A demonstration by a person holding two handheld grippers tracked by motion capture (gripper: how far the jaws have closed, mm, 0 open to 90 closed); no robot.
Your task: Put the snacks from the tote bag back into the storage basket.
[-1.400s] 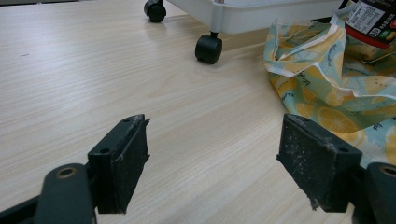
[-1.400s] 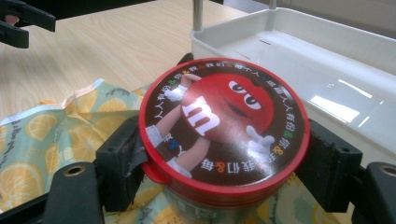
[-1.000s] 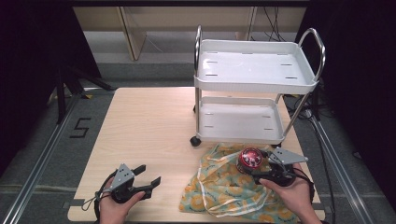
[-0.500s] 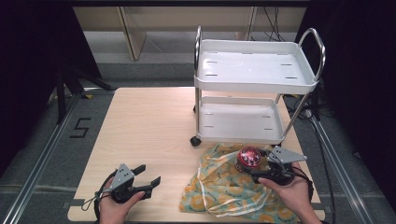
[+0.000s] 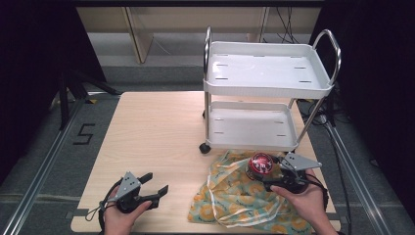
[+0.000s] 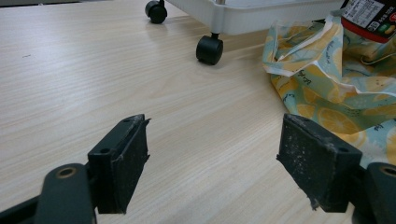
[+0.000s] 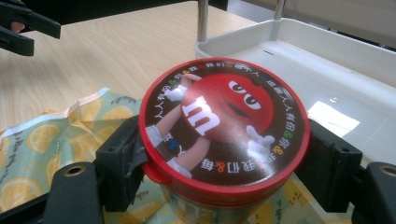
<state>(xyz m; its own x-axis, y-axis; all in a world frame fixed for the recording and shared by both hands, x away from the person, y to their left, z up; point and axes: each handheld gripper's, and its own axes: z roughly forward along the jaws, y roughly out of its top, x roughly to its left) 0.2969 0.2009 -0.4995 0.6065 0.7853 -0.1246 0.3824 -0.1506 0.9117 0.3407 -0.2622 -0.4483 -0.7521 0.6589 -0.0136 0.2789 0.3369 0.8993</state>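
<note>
Right gripper (image 5: 275, 172) at lower right of high view, jaws clamped on either side of red-lidded candy tub (image 5: 260, 165). Tub upright on lemon-print cloth (image 5: 230, 196), just in front of white cart's (image 5: 266, 88) lower shelf. Left gripper (image 5: 154, 184) at lower left, jaws spread wide over bare wooden table (image 5: 156, 132), holding nothing.

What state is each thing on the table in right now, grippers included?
Candy tub: upright, lid on, clamped at the rim.
Right gripper: shut on the candy tub.
Left gripper: open, holding nothing.
Lemon-print cloth: crumpled, lying under the tub.
Cart: standing on the table, both shelves bare.
</note>
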